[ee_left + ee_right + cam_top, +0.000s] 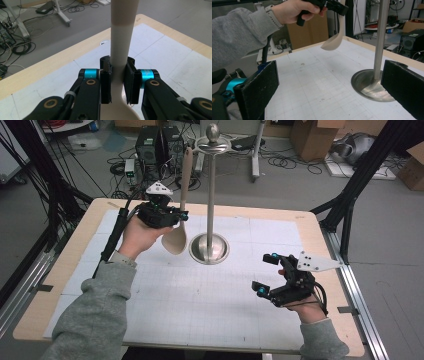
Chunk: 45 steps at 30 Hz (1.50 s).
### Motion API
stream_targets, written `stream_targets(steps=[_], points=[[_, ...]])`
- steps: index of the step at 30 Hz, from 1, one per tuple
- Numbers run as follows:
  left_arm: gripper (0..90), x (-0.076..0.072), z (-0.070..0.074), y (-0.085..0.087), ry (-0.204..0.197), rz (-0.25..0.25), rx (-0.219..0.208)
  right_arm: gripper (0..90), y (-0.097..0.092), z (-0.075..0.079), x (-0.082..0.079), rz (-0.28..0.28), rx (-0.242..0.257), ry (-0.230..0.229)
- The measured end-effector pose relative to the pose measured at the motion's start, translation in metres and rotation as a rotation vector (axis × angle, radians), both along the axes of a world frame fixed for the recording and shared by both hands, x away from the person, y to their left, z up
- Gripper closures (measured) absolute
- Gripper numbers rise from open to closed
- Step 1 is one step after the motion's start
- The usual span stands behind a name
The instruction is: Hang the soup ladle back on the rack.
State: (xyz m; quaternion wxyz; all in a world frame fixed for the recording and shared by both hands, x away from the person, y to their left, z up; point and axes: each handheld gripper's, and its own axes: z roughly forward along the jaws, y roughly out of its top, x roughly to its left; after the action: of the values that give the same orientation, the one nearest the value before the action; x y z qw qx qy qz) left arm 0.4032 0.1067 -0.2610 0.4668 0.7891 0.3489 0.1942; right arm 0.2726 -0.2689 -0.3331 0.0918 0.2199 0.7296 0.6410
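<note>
A beige ladle-like spoon (pixel 176 238) hangs upright, bowl down and handle up, held above the table. My left gripper (pixel 179 215) is shut on its neck just above the bowl; in the left gripper view the pale handle (pixel 120 42) rises between the two black pads (pixel 105 85). A metal stand (pixel 210 195) with a round base (pixel 209 249) and a knob on top rises just right of the spoon. My right gripper (pixel 266 274) hovers open over the table's right side with nothing between its pads (pixel 259 87). In the right gripper view the spoon's bowl (pixel 332 43) hangs over the mat.
A white gridded mat (pixel 200 290) covers the wooden table (pixel 70 260). Black frame posts (pixel 350 200) stand at both sides. Beyond the far edge are computer towers (pixel 155 145), cables and cardboard boxes (pixel 312 137) on the floor.
</note>
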Motion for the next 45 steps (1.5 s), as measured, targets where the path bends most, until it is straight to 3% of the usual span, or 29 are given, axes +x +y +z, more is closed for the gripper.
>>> stream_targets(steps=[5, 8, 10, 13, 16, 18, 22, 23, 27, 30, 36, 45], points=[[77.5, 0.003, -0.001, -0.005, -0.001, 0.001, 0.000, 0.4, 0.000, 0.001, -0.001, 0.002, 0.000, -0.003], [74.7, 0.003, -0.002, -0.004, -0.044, 0.015, 0.006, 0.4, 0.000, 0.001, -0.001, 0.004, 0.000, -0.001], [61.9, 0.002, 0.000, -0.002, -0.056, 0.008, -0.008, 0.4, 0.000, 0.001, -0.001, 0.005, 0.000, -0.005], [55.0, -0.001, 0.005, 0.006, -0.080, -0.016, -0.034, 0.4, -0.001, 0.001, 0.000, 0.002, 0.001, -0.007], [42.3, -0.008, 0.008, 0.017, -0.089, -0.052, -0.003, 0.4, -0.001, 0.001, -0.001, 0.003, -0.002, 0.000], [40.7, -0.010, 0.009, 0.020, -0.098, -0.060, 0.002, 0.4, 0.000, 0.001, -0.001, 0.002, -0.003, 0.001], [30.6, -0.020, 0.008, 0.033, -0.120, -0.091, -0.017, 0.4, 0.001, 0.000, -0.001, 0.003, -0.007, 0.001], [22.8, -0.024, 0.008, 0.038, -0.128, -0.103, -0.014, 0.4, 0.001, 0.000, -0.001, 0.002, -0.008, 0.000], [11.2, -0.029, 0.007, 0.047, -0.136, -0.127, -0.021, 0.4, 0.001, -0.001, 0.000, 0.001, -0.008, 0.000], [2.4, -0.034, 0.006, 0.056, -0.114, -0.137, -0.042, 0.4, 0.001, -0.001, 0.001, 0.002, -0.009, 0.006], [1.7, -0.046, 0.004, 0.074, -0.127, -0.149, -0.075, 0.4, 0.002, -0.002, 0.003, 0.003, -0.006, 0.009], [1.7, -0.065, -0.001, 0.110, -0.186, -0.095, -0.113, 0.4, 0.002, -0.003, 0.004, -0.001, -0.011, 0.010]])
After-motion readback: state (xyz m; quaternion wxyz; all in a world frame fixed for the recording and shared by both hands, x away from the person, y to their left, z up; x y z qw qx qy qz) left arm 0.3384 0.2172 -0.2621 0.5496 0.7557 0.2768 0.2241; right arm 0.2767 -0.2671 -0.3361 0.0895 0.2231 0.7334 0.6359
